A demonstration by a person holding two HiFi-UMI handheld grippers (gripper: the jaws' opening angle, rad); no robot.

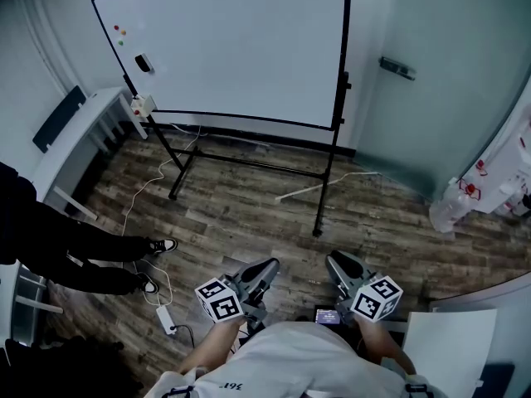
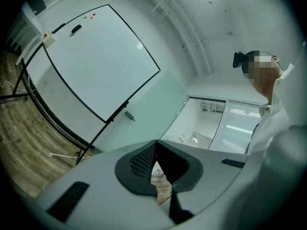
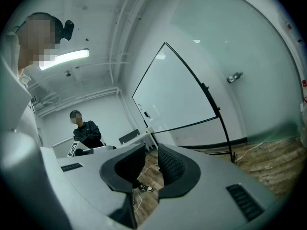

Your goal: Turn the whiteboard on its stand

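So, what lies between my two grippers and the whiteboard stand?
Bare wooden floor, as the head view shows; only a white cable lies there, close to one leg of the stand.

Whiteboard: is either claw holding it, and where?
Nothing is held. The left claw and right claw are both empty, well apart from the whiteboard.

floor [image 1: 249, 222]: wood planks | on it: whiteboard stand [image 1: 328, 177]; white cable [image 1: 153, 179]; power strip [image 1: 166, 319]; shoes [image 1: 163, 245]

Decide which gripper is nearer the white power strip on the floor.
Left. The left gripper hangs just right of the power strip; the right gripper is farther right, beyond the left one.
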